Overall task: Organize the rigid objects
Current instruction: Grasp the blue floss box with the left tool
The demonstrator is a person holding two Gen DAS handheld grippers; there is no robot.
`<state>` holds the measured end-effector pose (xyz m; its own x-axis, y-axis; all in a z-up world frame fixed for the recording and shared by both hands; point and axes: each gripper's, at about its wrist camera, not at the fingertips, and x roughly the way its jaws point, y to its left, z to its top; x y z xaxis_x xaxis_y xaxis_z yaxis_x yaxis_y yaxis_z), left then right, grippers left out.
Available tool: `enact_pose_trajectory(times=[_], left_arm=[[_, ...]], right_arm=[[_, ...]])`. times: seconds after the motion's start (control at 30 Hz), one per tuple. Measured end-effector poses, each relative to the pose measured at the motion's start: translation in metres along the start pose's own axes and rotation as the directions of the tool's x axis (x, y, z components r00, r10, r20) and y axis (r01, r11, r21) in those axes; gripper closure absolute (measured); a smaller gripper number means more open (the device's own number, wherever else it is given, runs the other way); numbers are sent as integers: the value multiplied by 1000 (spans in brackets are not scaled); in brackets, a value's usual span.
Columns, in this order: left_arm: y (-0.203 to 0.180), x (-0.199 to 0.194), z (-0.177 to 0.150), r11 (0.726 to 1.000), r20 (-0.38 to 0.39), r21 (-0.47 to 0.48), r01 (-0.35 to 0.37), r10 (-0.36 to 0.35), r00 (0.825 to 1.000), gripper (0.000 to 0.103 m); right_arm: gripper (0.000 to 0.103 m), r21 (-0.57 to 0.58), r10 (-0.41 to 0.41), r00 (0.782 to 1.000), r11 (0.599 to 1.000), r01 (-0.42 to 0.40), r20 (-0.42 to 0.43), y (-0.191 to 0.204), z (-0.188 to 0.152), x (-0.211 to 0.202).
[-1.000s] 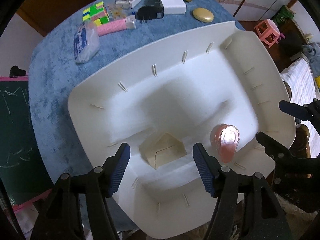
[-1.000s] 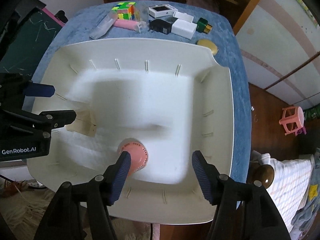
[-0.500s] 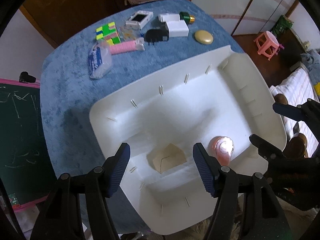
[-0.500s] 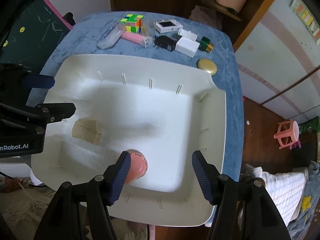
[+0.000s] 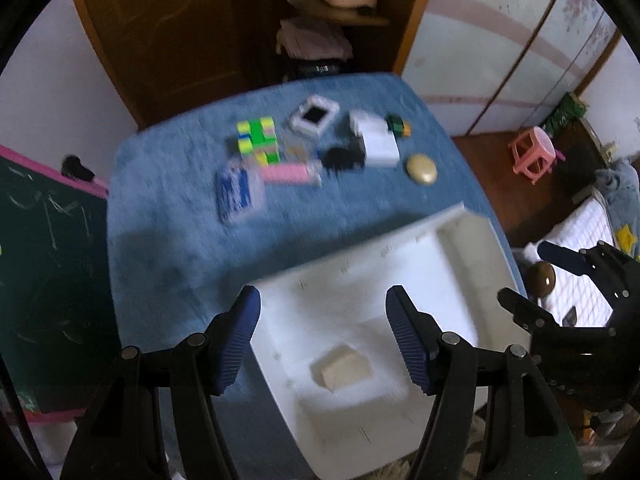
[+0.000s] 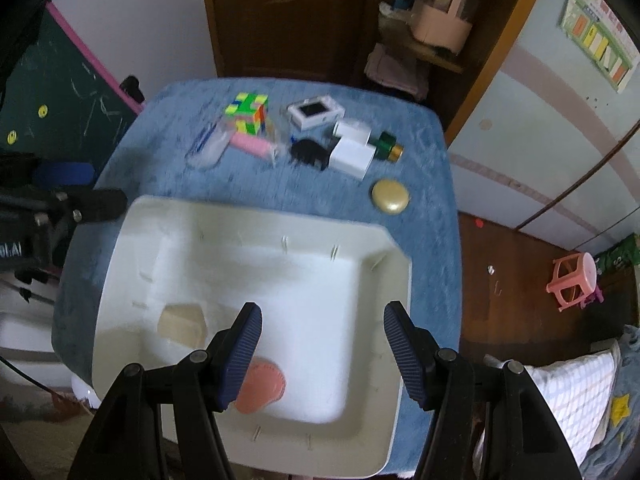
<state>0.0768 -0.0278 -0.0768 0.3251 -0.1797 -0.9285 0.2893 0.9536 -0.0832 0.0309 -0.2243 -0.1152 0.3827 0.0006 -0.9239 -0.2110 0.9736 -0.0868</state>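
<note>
Hovering over tray (image 6: 256, 216) | both claws, left (image 5: 324, 336) and right (image 6: 322, 350), gaped, empty | cube (image 6: 246, 114) looked light, stiff; pinch flat sides | 2 items already in tray

A dark wooden door (image 6: 280, 16) is seen behind the blue-covered bench (image 6: 432, 240). A green chalkboard (image 5: 44, 272) is set at the left, a pink stool (image 6: 574, 280) on the brown wooden floor (image 6: 516, 272) at the right.
</note>
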Motion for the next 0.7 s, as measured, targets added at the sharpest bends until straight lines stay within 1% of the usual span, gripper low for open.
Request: enact_pose_trajectory(times=[0.2, 0.27, 0.3, 0.33, 0.37, 0.4, 0.43, 0.53, 0.63, 0.7], left_arm=[[19, -18, 37, 999, 82, -7, -47, 47, 995, 34], [26, -20, 49, 998, 96, -16, -55, 57, 994, 34], [30, -20, 55, 998, 101, -22, -56, 58, 993, 32], [33, -19, 60, 998, 102, -30, -57, 59, 993, 29], [37, -17, 65, 997, 105, -42, -58, 62, 992, 29], [42, -15, 70, 997, 108, -52, -56, 62, 992, 28], [45, -11, 74, 997, 106, -59, -53, 59, 993, 28], [60, 7, 87, 996, 71, -89, -13, 19, 997, 28], [75, 39, 98, 990, 14, -128, 52, -50, 999, 28], [88, 65, 101, 982, -27, -175, 69, -75, 997, 28]], right_arm=[[39, 0, -41, 998, 999, 41, 52, -22, 33, -11], [38, 14, -46, 997, 999, 45, 65, -31, 46, -13], [38, 22, -44, 997, 999, 42, 70, -36, 53, -13], [36, 32, -38, 996, 999, 36, 76, -41, 59, -13], [34, 48, -30, 996, 999, 26, 80, -48, 67, -11], [29, 57, -25, 996, 998, 20, 81, -51, 71, -10], [27, 70, -15, 997, 997, 10, 81, -57, 77, -8], [27, 110, 15, 998, 994, -22, 67, -74, 95, 5], [27, 163, 61, 997, 984, -66, 37, -92, 111, 27], [27, 202, 99, 995, 974, -99, 12, -102, 119, 45]])
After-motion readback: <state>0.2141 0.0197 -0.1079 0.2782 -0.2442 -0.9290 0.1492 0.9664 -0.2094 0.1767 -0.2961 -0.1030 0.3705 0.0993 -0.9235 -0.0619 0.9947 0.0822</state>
